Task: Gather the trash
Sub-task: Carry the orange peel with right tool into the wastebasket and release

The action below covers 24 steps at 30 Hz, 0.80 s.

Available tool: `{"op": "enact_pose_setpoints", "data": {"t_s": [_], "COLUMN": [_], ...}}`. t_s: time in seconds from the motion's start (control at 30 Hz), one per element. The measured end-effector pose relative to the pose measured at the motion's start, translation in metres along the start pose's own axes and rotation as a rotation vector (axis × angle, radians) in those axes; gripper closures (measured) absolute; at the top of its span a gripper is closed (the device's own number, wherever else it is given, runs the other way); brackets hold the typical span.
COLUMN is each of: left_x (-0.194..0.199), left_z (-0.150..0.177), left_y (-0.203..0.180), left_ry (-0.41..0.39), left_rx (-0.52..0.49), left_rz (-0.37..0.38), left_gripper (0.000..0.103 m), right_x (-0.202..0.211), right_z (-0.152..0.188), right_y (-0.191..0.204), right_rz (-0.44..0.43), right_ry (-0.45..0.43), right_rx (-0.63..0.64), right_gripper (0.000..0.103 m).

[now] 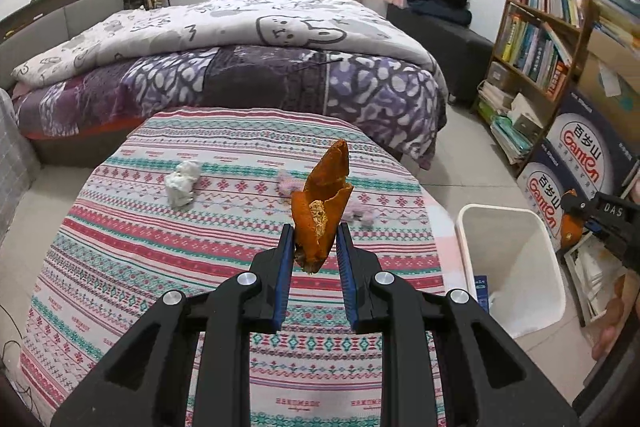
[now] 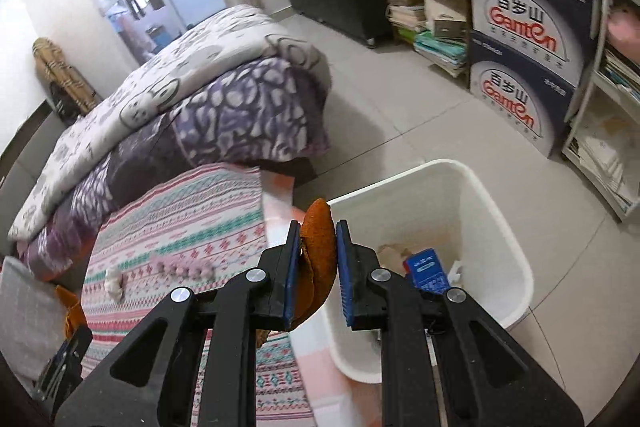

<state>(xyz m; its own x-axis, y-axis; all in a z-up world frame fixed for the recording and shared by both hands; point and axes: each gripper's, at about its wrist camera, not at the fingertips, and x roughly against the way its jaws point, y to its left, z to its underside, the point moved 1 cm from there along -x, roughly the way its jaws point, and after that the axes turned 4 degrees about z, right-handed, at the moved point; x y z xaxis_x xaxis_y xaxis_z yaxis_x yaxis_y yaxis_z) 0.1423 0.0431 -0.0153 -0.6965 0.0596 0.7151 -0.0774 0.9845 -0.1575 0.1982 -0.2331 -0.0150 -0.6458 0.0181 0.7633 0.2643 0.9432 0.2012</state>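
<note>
My left gripper is shut on a long curled orange peel that sticks up above the table's patterned cloth. A crumpled white tissue and a pink fluffy scrap lie on the cloth beyond it. My right gripper is shut on another orange peel, held at the table's edge beside the near rim of the white bin. The bin holds a blue box and some scraps. In the left wrist view the right gripper shows at the far right, past the bin.
A bed with a purple and white quilt stands behind the table. Stacked dark blue cartons and a bookshelf line the right side behind the bin. Tiled floor lies between the bed and the cartons.
</note>
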Motion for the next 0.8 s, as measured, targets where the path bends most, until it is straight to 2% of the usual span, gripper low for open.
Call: {"op": "enact_pose_setpoints", "data": {"t_s": [0.57, 0.73, 0.8], "left_x": [-0.01, -0.017, -0.019], "left_z": [0.004, 0.009, 0.011], "left_y": [-0.037, -0.051, -0.058], "left_ry": [0.006, 0.023, 0.027], "left_rx": [-0.049, -0.066, -0.077], "left_rz": [0.05, 0.063, 0.068], "left_gripper": [0.081, 0.081, 0.081], "right_x": [-0.011, -0.01, -0.008], "right_z": [-0.021, -0.026, -0.027], "right_y": [-0.076, -0.093, -0.1], "right_rz": [0.115, 0.146, 0.155], "right_ry": [0.0, 0.009, 0.01], "right_rx": [-0.154, -0.186, -0.198], "right_gripper": [0.086, 0.078, 0.065]}}
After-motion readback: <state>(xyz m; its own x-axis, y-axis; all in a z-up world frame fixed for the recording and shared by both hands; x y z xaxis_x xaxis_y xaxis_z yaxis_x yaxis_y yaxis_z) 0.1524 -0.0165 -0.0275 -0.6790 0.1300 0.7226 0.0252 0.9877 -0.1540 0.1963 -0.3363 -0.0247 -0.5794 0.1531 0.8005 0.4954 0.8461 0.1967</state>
